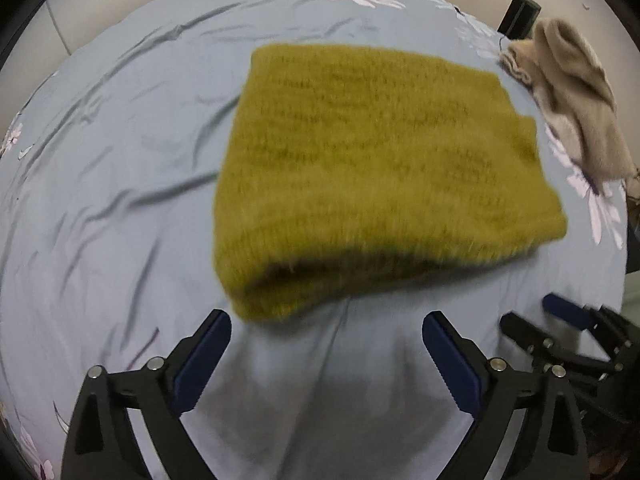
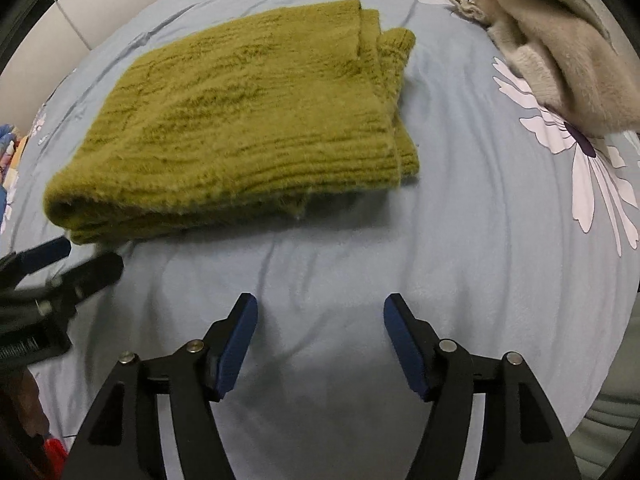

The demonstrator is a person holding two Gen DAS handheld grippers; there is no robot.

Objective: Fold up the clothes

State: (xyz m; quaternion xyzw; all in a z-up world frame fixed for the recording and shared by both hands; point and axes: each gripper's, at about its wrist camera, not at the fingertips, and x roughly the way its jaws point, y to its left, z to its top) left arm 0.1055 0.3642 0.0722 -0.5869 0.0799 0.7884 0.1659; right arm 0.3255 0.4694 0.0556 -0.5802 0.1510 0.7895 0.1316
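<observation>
On the floral bedsheet (image 2: pixel 460 240), folded green sweater (image 2: pixel 248 120); left gripper (image 1: pixel 327 334) and right gripper (image 2: pixel 320 314) both spread, empty.

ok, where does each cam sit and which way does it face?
Left wrist: on the left gripper, facing the folded green sweater on the bed; own open fingers, right gripper at right.
Right wrist: on the right gripper, facing the sweater's right side; left gripper at left.
Shared: sweater, beige garment, floral sheet.

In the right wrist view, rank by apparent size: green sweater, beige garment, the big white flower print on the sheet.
1. Green sweater, clearly largest.
2. Beige garment, though the frame edge cuts it off, so its full extent is unsure.
3. Flower print, close to the garment in looks; ranking tentative.
</observation>
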